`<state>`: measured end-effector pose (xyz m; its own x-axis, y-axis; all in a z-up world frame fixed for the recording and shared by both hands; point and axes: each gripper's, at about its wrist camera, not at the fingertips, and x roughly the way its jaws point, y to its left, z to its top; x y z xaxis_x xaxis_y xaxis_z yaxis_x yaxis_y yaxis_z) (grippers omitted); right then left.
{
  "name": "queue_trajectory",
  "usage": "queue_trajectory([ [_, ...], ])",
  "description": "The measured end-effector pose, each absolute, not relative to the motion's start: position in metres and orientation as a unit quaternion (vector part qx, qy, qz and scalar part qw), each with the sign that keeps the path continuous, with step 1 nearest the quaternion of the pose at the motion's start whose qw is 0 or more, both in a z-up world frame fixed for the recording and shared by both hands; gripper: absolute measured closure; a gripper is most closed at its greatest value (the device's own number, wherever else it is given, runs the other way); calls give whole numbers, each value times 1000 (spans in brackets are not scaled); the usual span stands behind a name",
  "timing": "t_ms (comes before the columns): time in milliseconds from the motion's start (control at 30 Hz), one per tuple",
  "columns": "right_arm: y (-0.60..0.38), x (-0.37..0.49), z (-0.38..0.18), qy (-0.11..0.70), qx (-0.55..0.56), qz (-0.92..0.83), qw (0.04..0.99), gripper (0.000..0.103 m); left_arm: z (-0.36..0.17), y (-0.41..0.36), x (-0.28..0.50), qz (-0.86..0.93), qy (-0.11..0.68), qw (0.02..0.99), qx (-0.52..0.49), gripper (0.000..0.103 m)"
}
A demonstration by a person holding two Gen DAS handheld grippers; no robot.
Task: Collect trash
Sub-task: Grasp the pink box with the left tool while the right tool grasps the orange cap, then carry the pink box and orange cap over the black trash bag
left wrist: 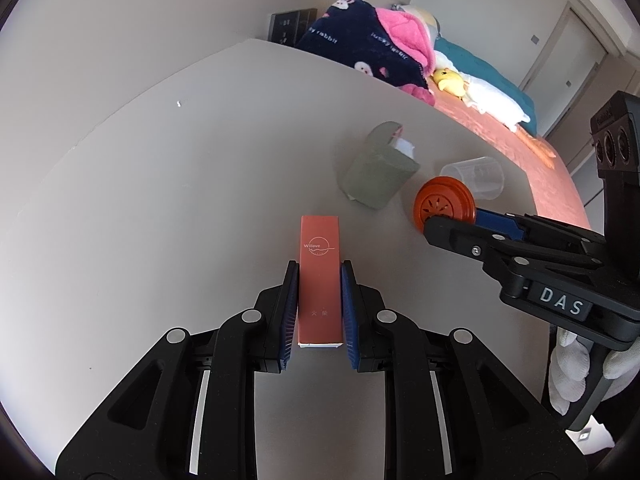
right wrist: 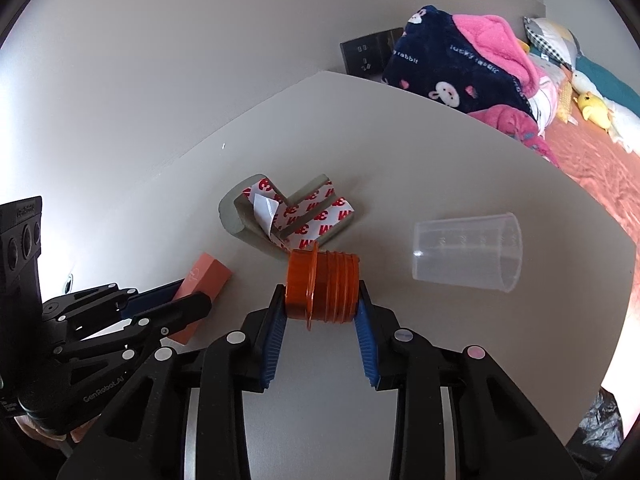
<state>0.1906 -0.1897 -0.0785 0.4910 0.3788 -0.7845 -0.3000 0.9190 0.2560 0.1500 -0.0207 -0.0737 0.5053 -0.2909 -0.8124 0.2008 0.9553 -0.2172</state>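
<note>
Holding two bits of trash at once: my left claw (left wrist: 319,280) is clenched on the pink box (left wrist: 320,276), my right claw (right wrist: 322,300) pinches the orange cap (right wrist: 322,290), both low over the table (left wrist: 160,200). Left to do: foam guard (left wrist: 378,172) at 1 o'clock & clear cup (left wrist: 474,178) at 2. No bin in view, so nothing binned yet, I judge.

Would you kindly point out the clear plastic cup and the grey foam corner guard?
clear plastic cup (right wrist: 466,252): right wrist view, on its side wall.
grey foam corner guard (left wrist: 374,182): left wrist view, on its grey outer face.
</note>
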Motion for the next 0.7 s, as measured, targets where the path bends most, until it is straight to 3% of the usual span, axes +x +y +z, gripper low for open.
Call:
queue_trajectory([
  [700,-275,116,-21,421,94,158,888,68,-18,-95,112,-218,436,873,-34,83],
])
